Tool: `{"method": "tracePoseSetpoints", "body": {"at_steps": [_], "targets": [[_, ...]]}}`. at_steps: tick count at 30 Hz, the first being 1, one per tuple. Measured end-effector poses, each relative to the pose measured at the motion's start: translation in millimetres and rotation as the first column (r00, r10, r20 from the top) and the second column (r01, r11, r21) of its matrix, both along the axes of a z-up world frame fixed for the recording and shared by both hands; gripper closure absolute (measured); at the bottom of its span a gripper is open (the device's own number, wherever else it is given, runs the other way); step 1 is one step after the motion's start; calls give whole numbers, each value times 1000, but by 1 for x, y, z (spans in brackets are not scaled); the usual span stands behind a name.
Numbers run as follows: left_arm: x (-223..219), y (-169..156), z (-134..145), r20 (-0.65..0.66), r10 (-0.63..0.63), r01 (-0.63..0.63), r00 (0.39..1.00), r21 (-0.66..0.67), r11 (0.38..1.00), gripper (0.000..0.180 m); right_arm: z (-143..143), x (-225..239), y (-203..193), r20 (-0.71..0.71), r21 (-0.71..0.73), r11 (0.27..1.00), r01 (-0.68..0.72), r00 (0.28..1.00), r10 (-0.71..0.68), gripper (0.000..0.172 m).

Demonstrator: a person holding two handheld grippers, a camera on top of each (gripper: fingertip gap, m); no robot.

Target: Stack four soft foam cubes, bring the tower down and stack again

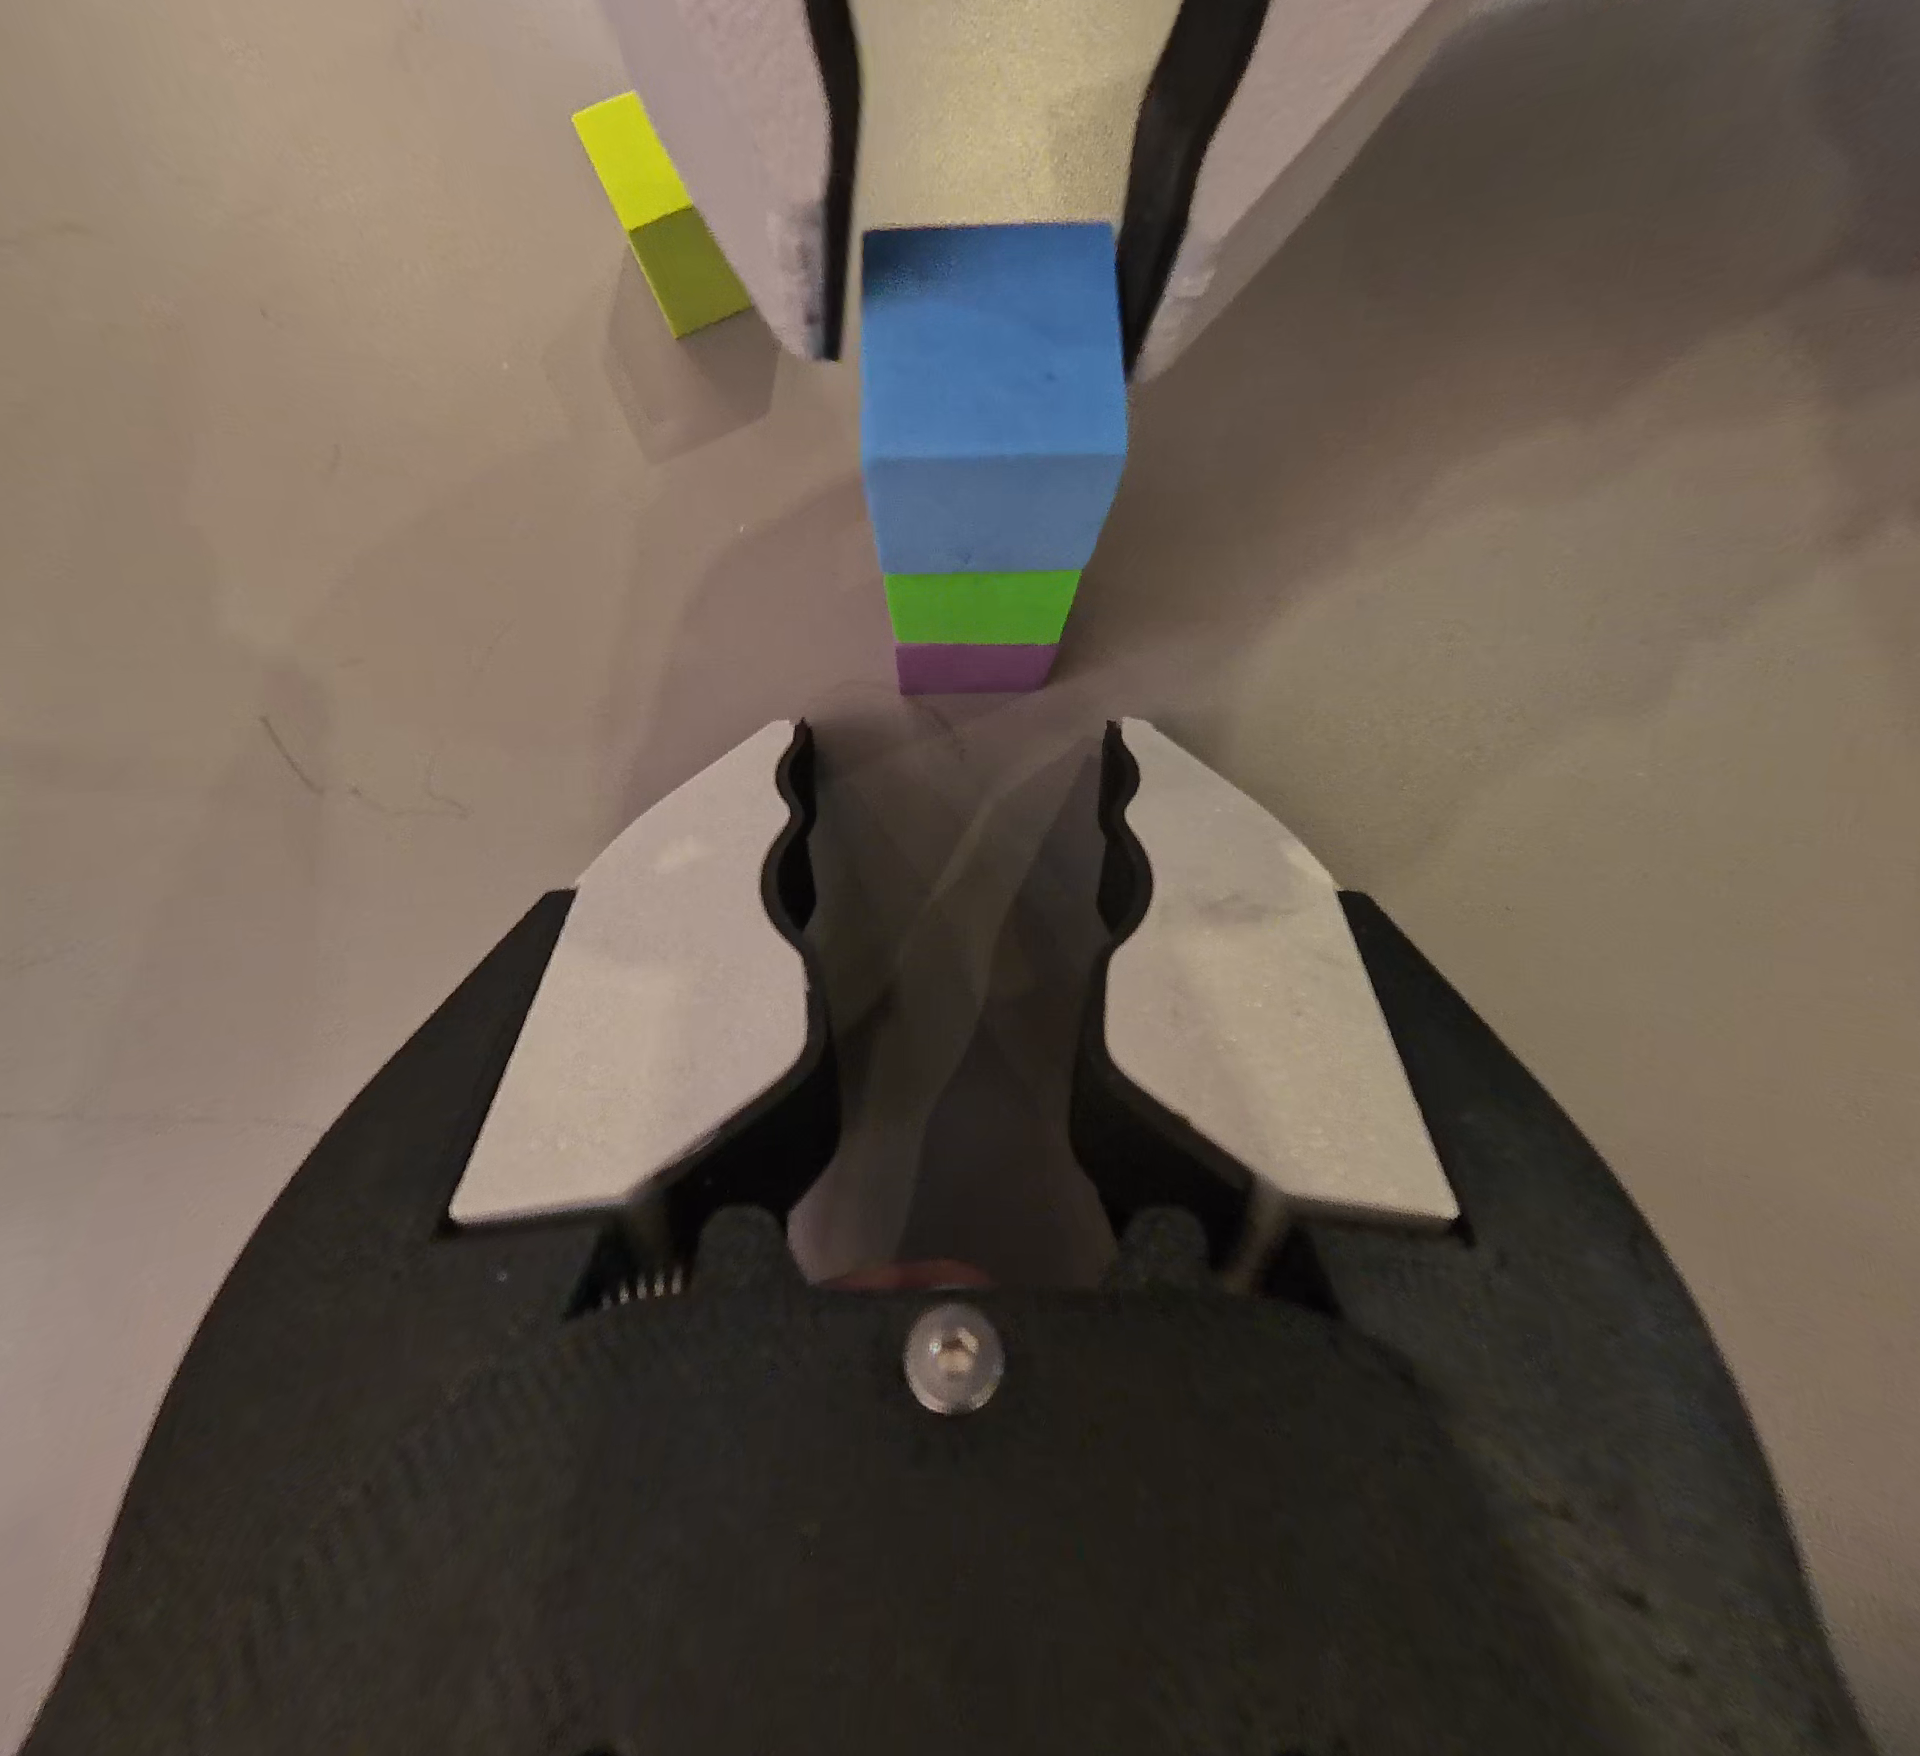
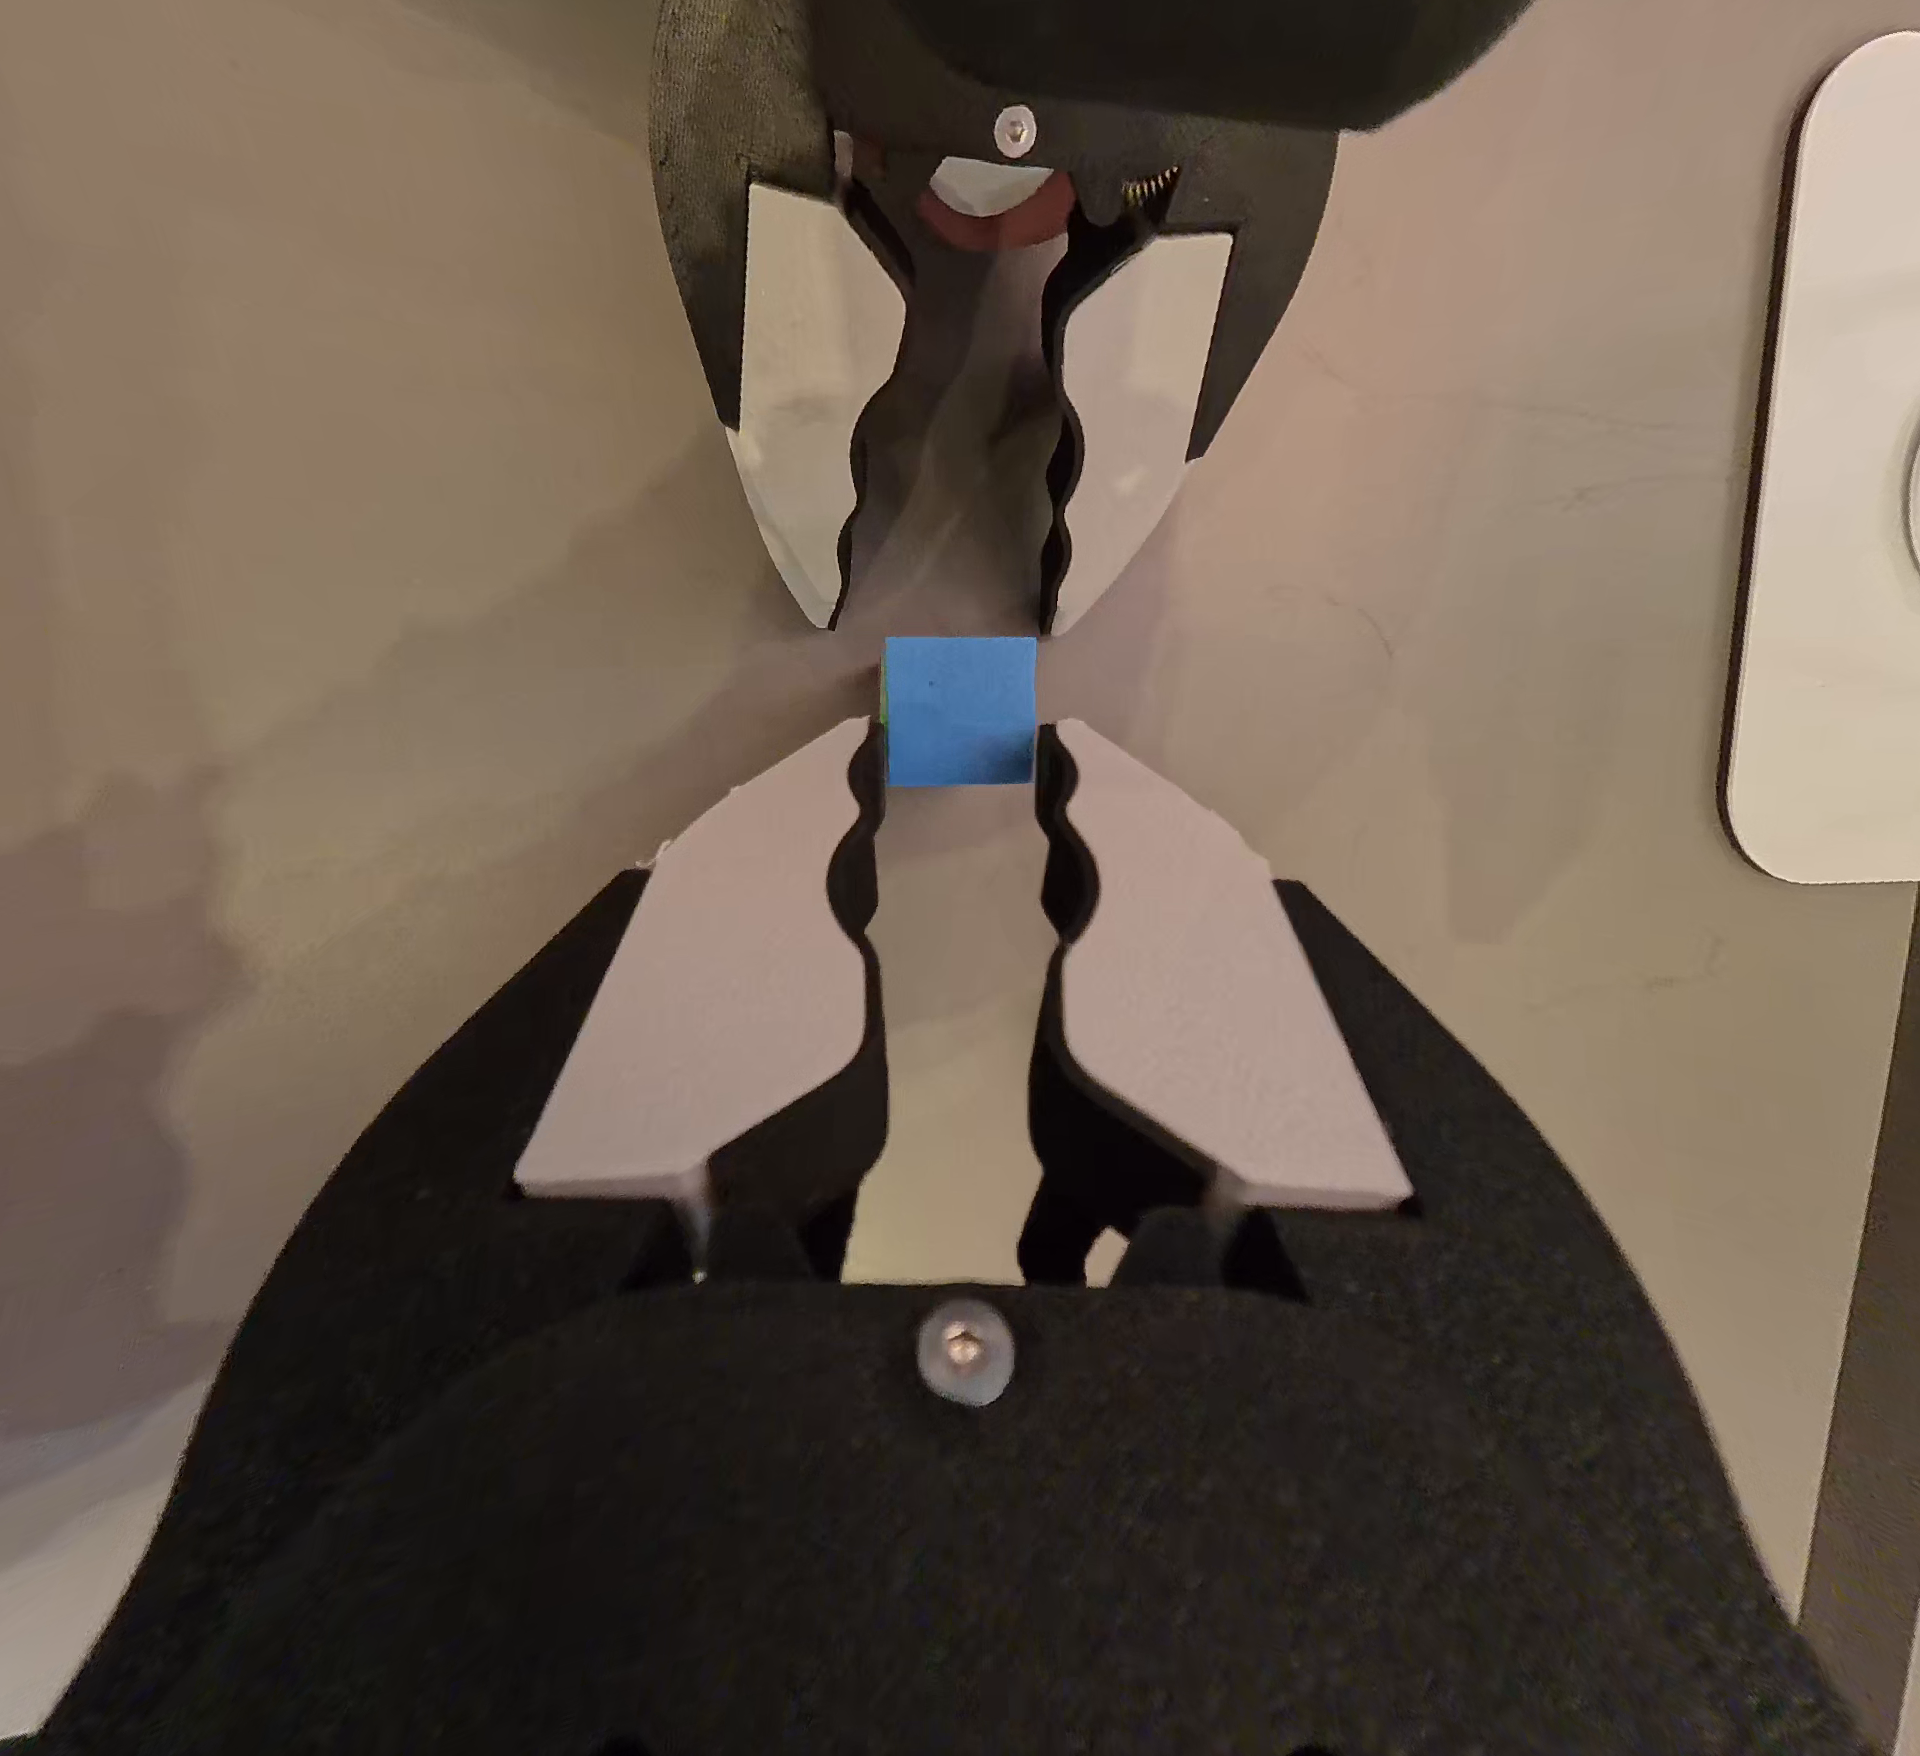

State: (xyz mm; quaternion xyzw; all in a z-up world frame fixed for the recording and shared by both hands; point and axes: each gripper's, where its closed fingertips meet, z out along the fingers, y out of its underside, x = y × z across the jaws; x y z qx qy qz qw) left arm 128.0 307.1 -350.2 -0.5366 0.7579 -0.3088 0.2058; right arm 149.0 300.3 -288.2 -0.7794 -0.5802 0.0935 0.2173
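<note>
At six o'clock in the left wrist view, the left gripper (image 1: 956,740) stands wide apart with nothing between its fingers. Just beyond, toward twelve, a purple cube (image 1: 977,669) sits on the grey table (image 1: 312,563), with a green cube (image 1: 982,605) and a blue cube (image 1: 992,397) stacked on it. The right gripper (image 1: 982,345) clasps the blue cube on both sides. At eleven o'clock, a yellow cube (image 1: 655,210) lies apart.

Both wrist views look steeply down at the table (image 1: 312,563) from close, facing each other; they share the blue cube (image 1: 992,356) at frame centre and each other's gripper along the top.
</note>
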Motion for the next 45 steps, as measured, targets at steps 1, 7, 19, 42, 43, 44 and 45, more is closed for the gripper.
{"method": "tracePoseSetpoints", "body": {"at_steps": [1,7,19,42,43,44,45], "targets": [[0,0,0,0,0,0,1000,0,1000,128,-1,0,0,2,-1,1000,2,1000,-2,140],[0,0,0,0,-1,1,1000,-2,1000,128,12,10,2,-25,27,999,47,999,-46,132],[0,0,0,0,-2,2,1000,2,1000,128,-13,102,9,-2,64,966,250,968,-250,128],[0,-1,1,-1,-5,5,1000,-15,1000,128,-38,78,23,70,-30,999,16,997,-14,143],[0,-1,1,-1,-5,5,1000,-16,1000,128,-31,77,23,65,-22,999,43,997,-42,144],[0,-1,1,-1,-5,5,1000,-17,1000,128,-22,73,24,51,-7,998,68,996,-68,144],[0,-1,1,-2,-5,5,1000,-19,1000,128,-12,67,22,31,0,996,90,996,-90,144]]}}
